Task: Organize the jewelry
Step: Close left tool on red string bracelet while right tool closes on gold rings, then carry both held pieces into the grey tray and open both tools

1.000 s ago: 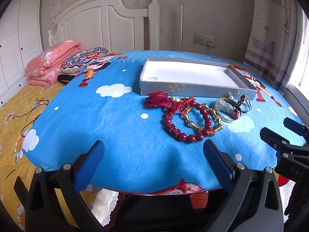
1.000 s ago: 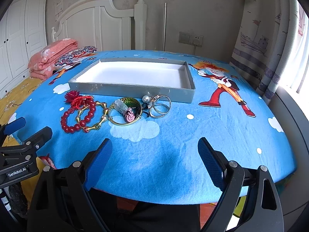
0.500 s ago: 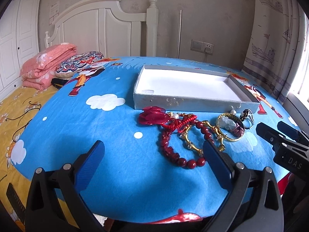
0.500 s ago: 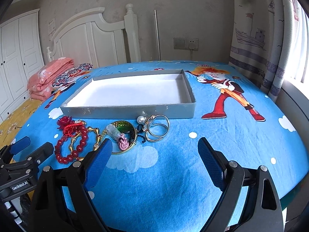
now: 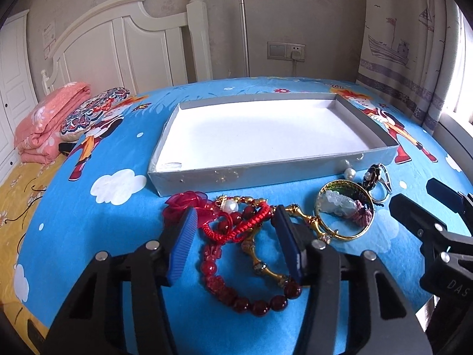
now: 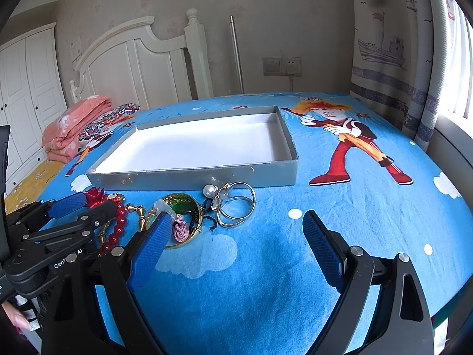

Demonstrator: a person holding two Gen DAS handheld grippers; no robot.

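A pile of jewelry lies on the blue cartoon cloth in front of a shallow grey tray with a white floor. My left gripper is open, its blue pads straddling a red bead bracelet, a red cord bracelet and a gold link bracelet. A gold bangle with a jade charm, a pearl and silver rings lie to the right. My right gripper is open, low over the cloth beside the gold bangle and the silver rings. The tray holds nothing.
A red fabric flower lies left of the bracelets. Folded pink bedding and a patterned cushion sit at the far left by the white headboard. A curtain hangs at the right.
Both grippers have moved forward and down toward the jewelry. The left gripper's pads have narrowed and now flank the red and gold bracelets. The jewelry has not moved.
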